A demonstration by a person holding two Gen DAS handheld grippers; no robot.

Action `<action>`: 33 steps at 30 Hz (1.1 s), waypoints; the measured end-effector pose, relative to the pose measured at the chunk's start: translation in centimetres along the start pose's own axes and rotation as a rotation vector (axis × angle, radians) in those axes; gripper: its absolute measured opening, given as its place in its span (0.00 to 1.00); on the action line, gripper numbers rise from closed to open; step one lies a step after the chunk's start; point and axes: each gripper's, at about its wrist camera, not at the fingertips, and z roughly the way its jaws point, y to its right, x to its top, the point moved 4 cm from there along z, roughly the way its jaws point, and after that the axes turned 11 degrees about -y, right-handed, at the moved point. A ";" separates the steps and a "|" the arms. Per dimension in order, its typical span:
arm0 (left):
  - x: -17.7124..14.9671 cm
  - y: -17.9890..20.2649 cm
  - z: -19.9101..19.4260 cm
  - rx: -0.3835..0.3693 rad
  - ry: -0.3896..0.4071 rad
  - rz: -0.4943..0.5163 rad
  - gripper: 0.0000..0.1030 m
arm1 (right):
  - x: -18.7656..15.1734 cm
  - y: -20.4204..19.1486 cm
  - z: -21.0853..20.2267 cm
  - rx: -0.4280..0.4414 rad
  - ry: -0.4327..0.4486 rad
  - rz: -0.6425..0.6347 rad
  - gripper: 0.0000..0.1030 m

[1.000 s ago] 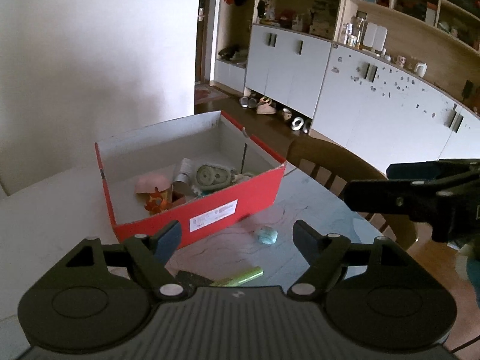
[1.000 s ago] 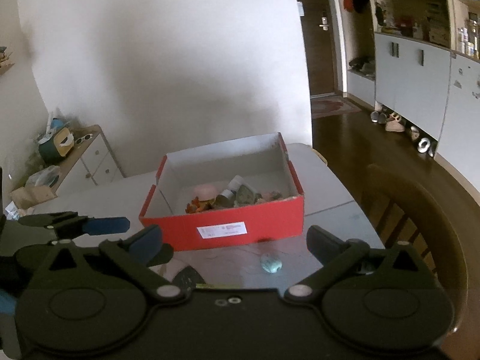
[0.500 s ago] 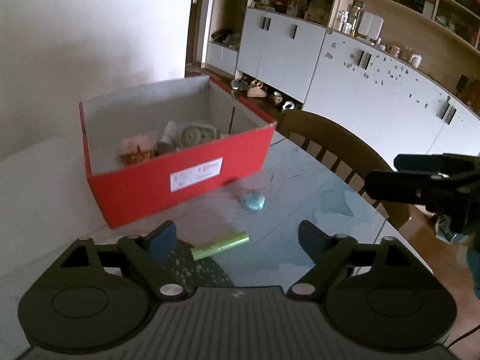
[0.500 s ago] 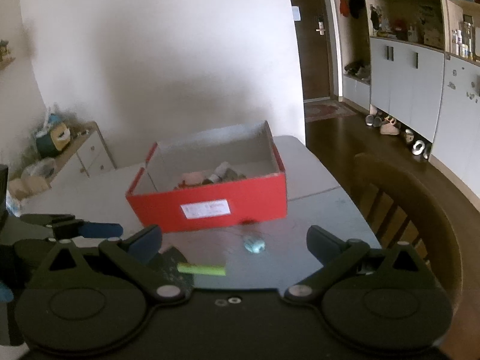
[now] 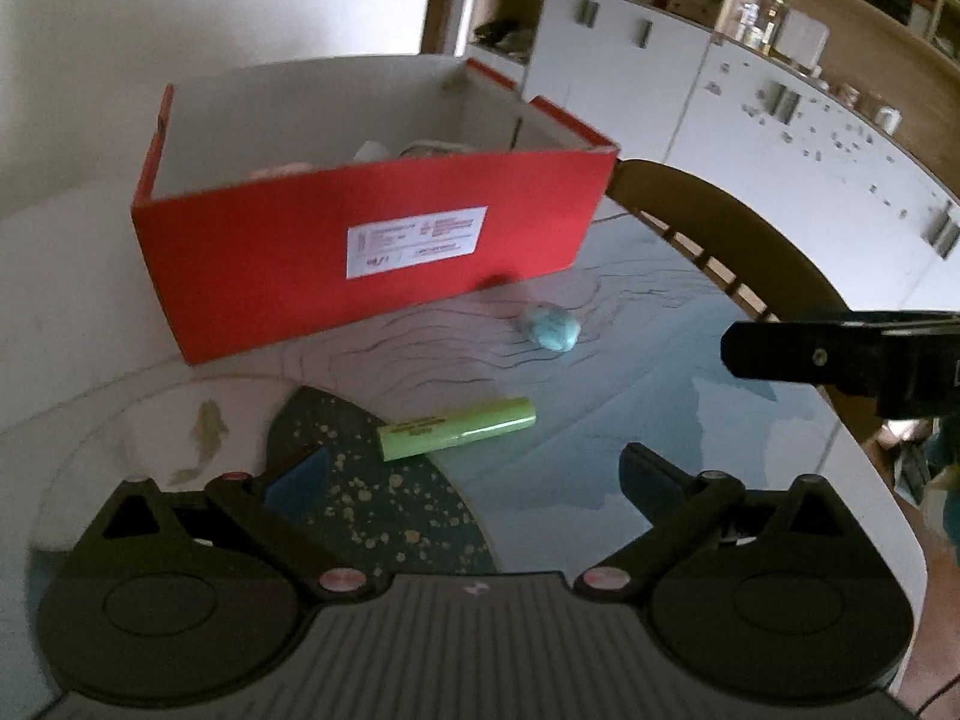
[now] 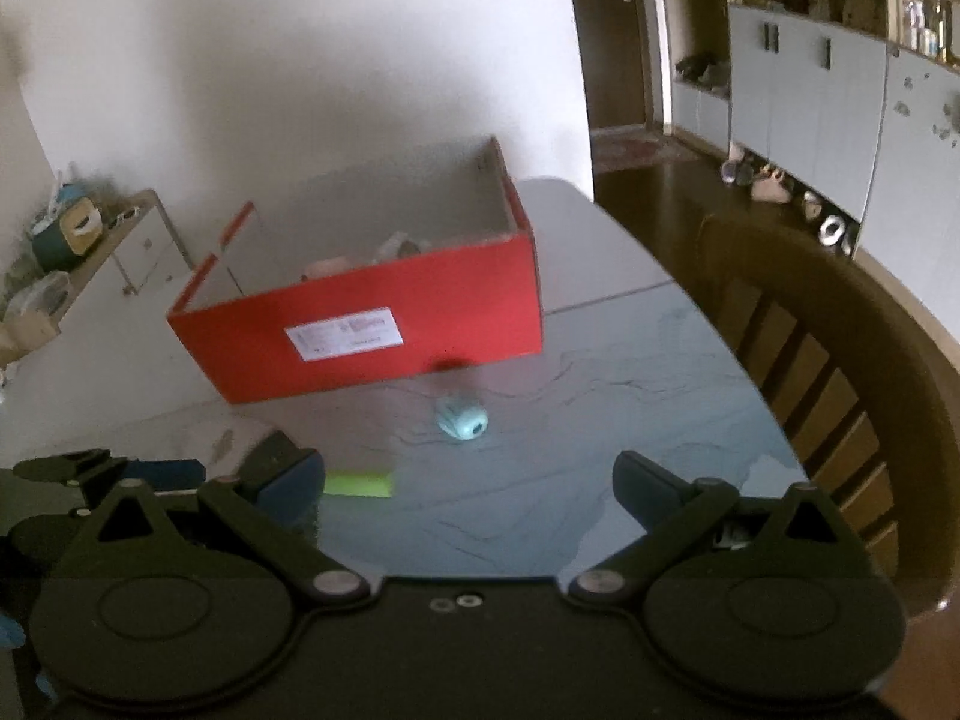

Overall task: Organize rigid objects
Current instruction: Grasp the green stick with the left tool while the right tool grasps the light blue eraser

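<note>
Task judged well under way, not finished. Several small items already inside the red box, only their tops visible over the near wall, too blurred to name. Two pieces left out on the counter: a green cylinder lying on its side just ahead of the left gripper, and a small pale-blue rounded object farther on, near the box's front wall but apart from it. Left gripper spread wide, empty, fingers either side of the space below the cylinder, not touching it. Right gripper likewise spread wide and empty, aimed toward the blue object, well short of it. Remaining, as judged: both loose pieces picked up and dropped into the box, the cylinder probably first for the left side.
</note>
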 end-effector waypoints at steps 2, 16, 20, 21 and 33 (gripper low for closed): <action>0.0 0.0 1.0 0.019 0.006 -0.024 1.00 | 0.1 0.2 1.1 0.003 -0.021 -0.008 0.99; 0.6 0.9 5.1 0.174 0.045 -0.171 1.00 | 2.9 1.1 7.7 0.043 -0.121 -0.074 0.91; 0.7 1.1 5.8 0.189 0.039 -0.181 1.00 | 3.5 0.8 9.5 0.055 -0.148 -0.106 0.85; 0.7 1.2 5.9 0.193 0.043 -0.181 1.00 | 3.6 0.7 9.9 0.060 -0.156 -0.114 0.82; 1.0 2.1 6.2 0.284 0.053 -0.159 0.83 | 4.4 -0.1 11.3 0.056 -0.158 -0.210 0.49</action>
